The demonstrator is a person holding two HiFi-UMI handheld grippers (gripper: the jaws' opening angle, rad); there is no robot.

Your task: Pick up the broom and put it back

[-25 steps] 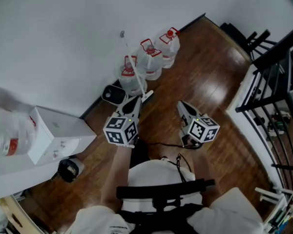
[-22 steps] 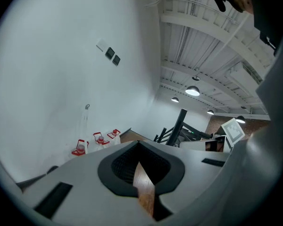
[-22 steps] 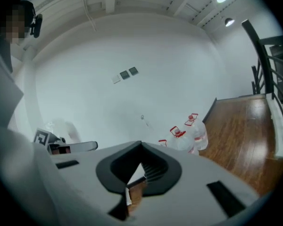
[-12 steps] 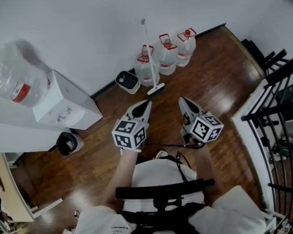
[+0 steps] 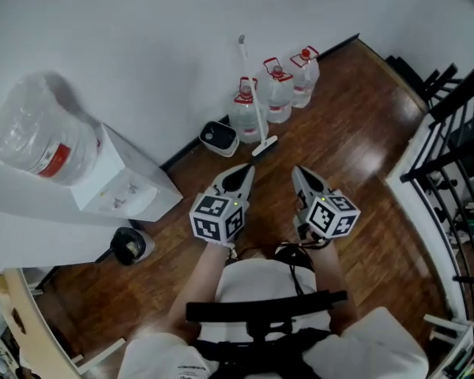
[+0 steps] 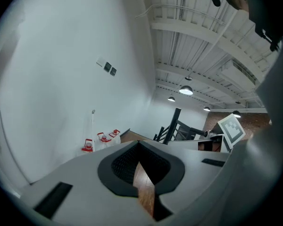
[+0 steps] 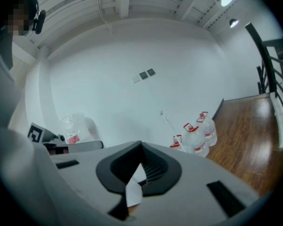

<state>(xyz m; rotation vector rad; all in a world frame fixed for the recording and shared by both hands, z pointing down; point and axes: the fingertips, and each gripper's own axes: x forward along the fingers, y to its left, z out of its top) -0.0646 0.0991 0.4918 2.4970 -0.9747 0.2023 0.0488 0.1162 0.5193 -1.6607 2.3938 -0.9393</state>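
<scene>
Leaning upright against the water jugs (image 5: 278, 93), the broom (image 5: 256, 109) stands unheld; left gripper (image 5: 248, 168) and right gripper (image 5: 295, 170), both closed and empty, have drawn back from the jugs since a second ago.

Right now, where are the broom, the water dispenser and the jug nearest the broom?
broom (image 5: 253, 101), head view, middle of its handle.
water dispenser (image 5: 126, 189), head view, side of its white cabinet.
jug nearest the broom (image 5: 240, 123), head view, its clear body.
</scene>
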